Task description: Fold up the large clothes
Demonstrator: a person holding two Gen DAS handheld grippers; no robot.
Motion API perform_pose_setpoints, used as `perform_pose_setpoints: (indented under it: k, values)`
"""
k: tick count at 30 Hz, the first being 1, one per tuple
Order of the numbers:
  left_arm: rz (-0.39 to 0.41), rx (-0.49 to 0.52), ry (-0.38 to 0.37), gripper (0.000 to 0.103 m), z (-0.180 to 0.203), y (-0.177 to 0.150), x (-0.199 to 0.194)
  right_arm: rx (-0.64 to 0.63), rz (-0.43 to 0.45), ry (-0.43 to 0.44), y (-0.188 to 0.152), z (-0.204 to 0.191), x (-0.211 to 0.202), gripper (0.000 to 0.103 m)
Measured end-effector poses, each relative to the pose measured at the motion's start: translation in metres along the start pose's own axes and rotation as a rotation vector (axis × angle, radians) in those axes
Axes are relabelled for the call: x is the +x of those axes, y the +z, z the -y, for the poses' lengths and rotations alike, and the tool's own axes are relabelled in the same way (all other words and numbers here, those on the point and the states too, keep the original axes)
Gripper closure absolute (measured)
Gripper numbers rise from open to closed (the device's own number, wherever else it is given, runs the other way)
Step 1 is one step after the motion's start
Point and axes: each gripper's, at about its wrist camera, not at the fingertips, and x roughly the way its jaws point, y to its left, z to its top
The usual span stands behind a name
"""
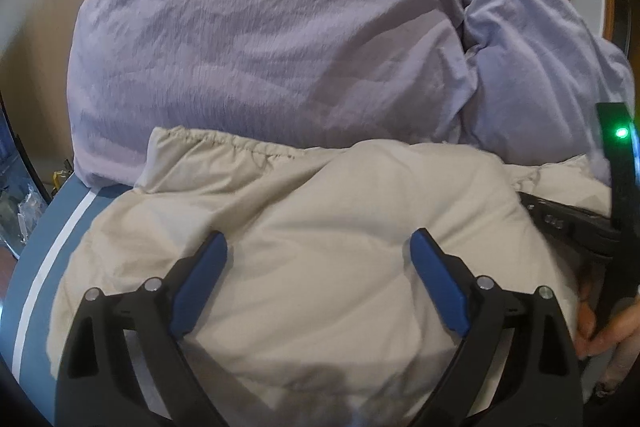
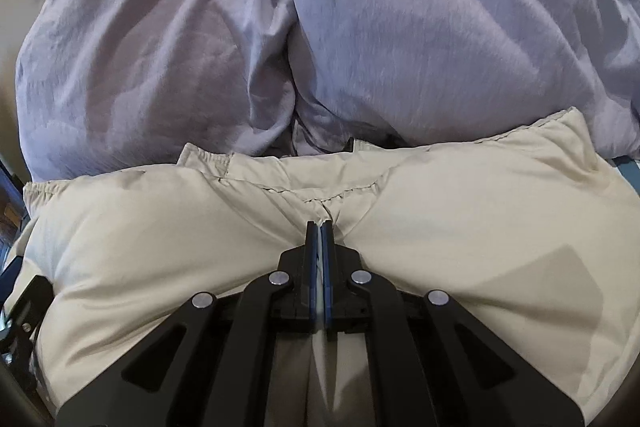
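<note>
Lying crosswise, beige jacket (image 2: pixel 440 195), elastic hem twd pillows (image 2: pixel 360 27); right gripper (image 2: pixel 319 227) pinches it.

Blue bed (image 1: pixel 44 247): beige garment (image 1: pixel 320 227), 2 pillows (image 1: pixel 260 39)

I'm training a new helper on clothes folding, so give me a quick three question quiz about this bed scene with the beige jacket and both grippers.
1. True or false: the right gripper is shut on a fold of the puffy beige padded jacket.
2. Which stands open above the jacket: A) the left gripper, B) the right gripper?
3. Fill in: the crumpled bedding behind the jacket, the lilac duvet, is ___ in colour.

Key: 1 true; 2 A; 3 lilac.
</note>
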Motion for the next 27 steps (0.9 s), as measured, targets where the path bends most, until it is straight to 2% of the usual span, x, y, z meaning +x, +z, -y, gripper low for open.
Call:
perform_pose_setpoints:
  k: [4,10,13,18,19,23,27]
  values:
    - [-0.011,0.009,0.044,0.008,0.003,-0.002,0.021,0.005,-0.004,-0.004,-0.001,0.001,0.006,0.099]
    - [-0.037,0.010,0.103,0.006,0.005,0.003,0.048,0.033,-0.019,0.023,0.001,0.006,0.012,0.091]
    - [-0.056,0.004,0.114,0.005,0.004,0.004,0.057,0.050,-0.033,0.047,0.002,0.010,0.007,0.083]
    - [-0.066,-0.026,0.093,0.004,-0.005,0.002,0.055,0.052,-0.008,0.052,-0.005,0.021,-0.026,0.043]
    - [-0.069,-0.035,0.090,0.004,-0.008,0.001,0.050,0.046,0.002,0.049,-0.007,0.023,-0.034,0.040]
    - [-0.064,-0.049,0.092,0.004,-0.020,-0.002,0.032,0.028,0.063,-0.020,-0.012,0.041,-0.064,0.036]
    - [-0.016,-0.038,0.135,0.004,-0.035,0.001,0.010,0.030,0.104,-0.116,-0.013,0.064,-0.076,0.036]
